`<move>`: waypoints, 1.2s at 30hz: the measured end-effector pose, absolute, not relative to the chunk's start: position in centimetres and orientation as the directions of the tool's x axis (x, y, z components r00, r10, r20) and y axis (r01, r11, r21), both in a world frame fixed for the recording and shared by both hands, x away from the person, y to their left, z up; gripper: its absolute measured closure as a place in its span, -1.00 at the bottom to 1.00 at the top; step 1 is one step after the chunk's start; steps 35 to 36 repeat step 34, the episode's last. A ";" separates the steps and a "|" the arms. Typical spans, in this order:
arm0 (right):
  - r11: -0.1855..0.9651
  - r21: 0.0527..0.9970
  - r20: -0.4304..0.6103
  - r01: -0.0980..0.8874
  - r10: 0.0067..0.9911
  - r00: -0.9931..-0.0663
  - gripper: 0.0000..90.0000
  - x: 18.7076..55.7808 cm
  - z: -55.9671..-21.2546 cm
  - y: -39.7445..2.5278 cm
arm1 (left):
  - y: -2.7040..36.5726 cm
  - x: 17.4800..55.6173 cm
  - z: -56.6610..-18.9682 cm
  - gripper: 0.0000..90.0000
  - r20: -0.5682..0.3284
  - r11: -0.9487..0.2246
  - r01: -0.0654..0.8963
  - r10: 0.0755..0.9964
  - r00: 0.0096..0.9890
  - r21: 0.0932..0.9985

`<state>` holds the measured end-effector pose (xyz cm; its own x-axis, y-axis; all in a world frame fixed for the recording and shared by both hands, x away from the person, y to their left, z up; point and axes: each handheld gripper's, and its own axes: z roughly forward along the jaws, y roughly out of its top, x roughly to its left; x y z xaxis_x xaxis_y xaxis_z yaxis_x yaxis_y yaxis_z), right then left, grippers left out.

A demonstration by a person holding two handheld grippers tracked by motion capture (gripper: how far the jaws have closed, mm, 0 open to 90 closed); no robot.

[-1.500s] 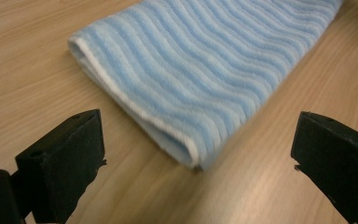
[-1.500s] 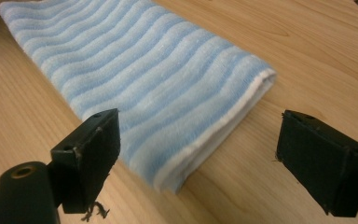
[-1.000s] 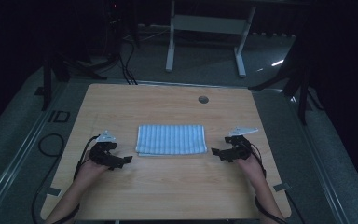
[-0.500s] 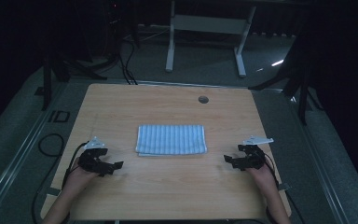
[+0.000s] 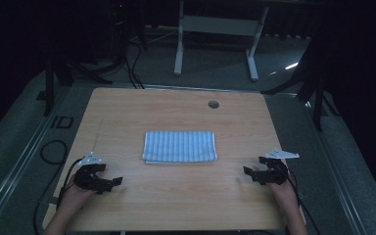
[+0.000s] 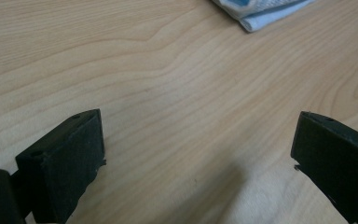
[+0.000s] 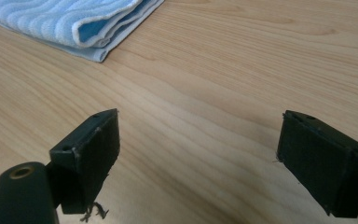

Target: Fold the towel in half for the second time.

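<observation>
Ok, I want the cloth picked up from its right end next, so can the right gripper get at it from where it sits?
Probably yes. The right gripper is open, holds nothing, and only bare table lies between it and the folded cloth, whose near corner shows ahead of its jaws.

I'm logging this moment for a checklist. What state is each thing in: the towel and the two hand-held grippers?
Striped towel: folded flat, lying mid-table, untouched.
Left hand-held gripper: open, empty, low over the table near its front edge, apart from the towel.
Right hand-held gripper: open, empty, low over the table, apart from the towel.
</observation>
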<state>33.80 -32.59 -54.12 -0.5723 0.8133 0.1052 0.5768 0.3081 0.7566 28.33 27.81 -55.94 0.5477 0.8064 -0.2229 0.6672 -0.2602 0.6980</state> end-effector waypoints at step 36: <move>0.254 0.776 0.102 0.577 0.853 -0.512 -0.70 31.4 -54.5 -35.1 | 27.5 26.5 -55.9 -0.94 -0.196 -0.253 0.630 0.809 0.554 0.734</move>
